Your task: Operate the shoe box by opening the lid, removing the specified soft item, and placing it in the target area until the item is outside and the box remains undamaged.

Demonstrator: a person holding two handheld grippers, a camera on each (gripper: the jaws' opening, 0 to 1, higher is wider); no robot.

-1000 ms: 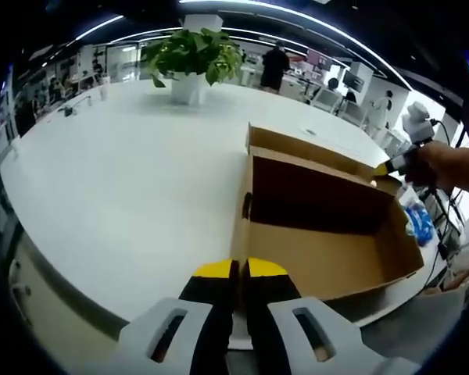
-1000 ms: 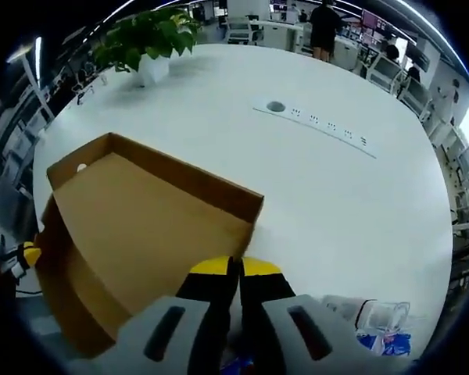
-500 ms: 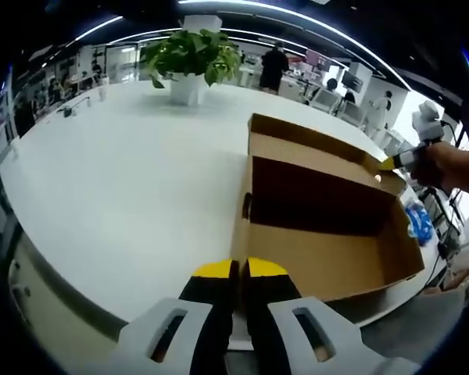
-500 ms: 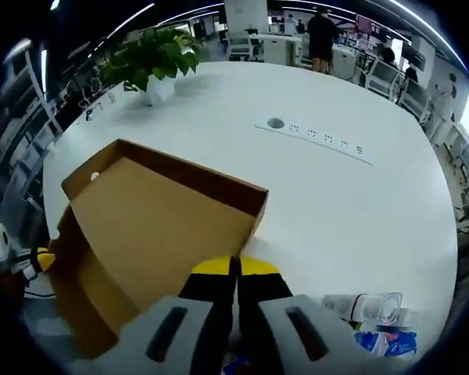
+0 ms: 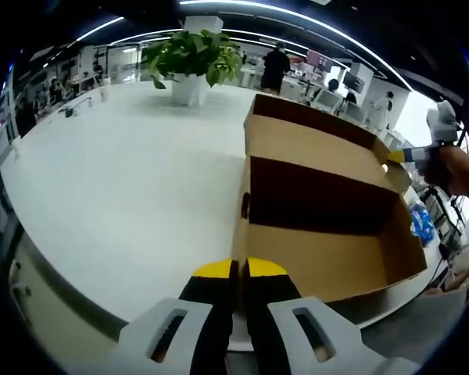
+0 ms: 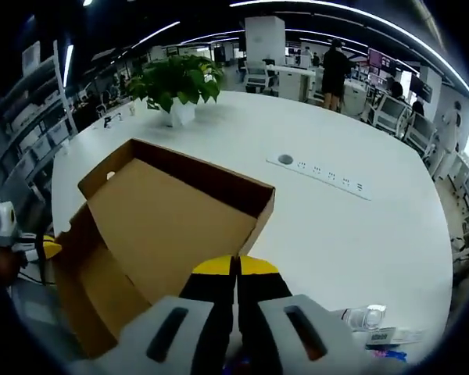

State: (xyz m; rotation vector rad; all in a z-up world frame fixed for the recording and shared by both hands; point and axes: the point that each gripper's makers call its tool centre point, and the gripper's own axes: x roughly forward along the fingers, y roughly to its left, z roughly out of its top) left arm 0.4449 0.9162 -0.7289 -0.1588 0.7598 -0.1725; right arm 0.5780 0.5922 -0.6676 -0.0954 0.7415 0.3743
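Observation:
A brown cardboard shoe box (image 5: 328,262) lies on the white table (image 5: 125,187) near its edge. Its lid (image 5: 313,144) stands partly raised on the far side. My right gripper (image 6: 234,267) is shut on the lid's free edge (image 6: 180,226); in the left gripper view it shows at the lid's right corner (image 5: 402,156). My left gripper (image 5: 234,269) is shut, with the box's near side wall running edge-on into its jaws. The inside of the box is dark and brown, and I see no soft item in it.
A potted plant (image 5: 189,66) stands far back on the table. A socket strip (image 6: 320,173) is set into the tabletop right of the lid. A clear bottle (image 6: 365,316) and a blue packet (image 5: 420,223) lie beside the box. People stand among desks in the background.
The lid has swung up higher, carried by my right gripper. The right gripper view has risen with it. The left gripper and the box body have stayed put.

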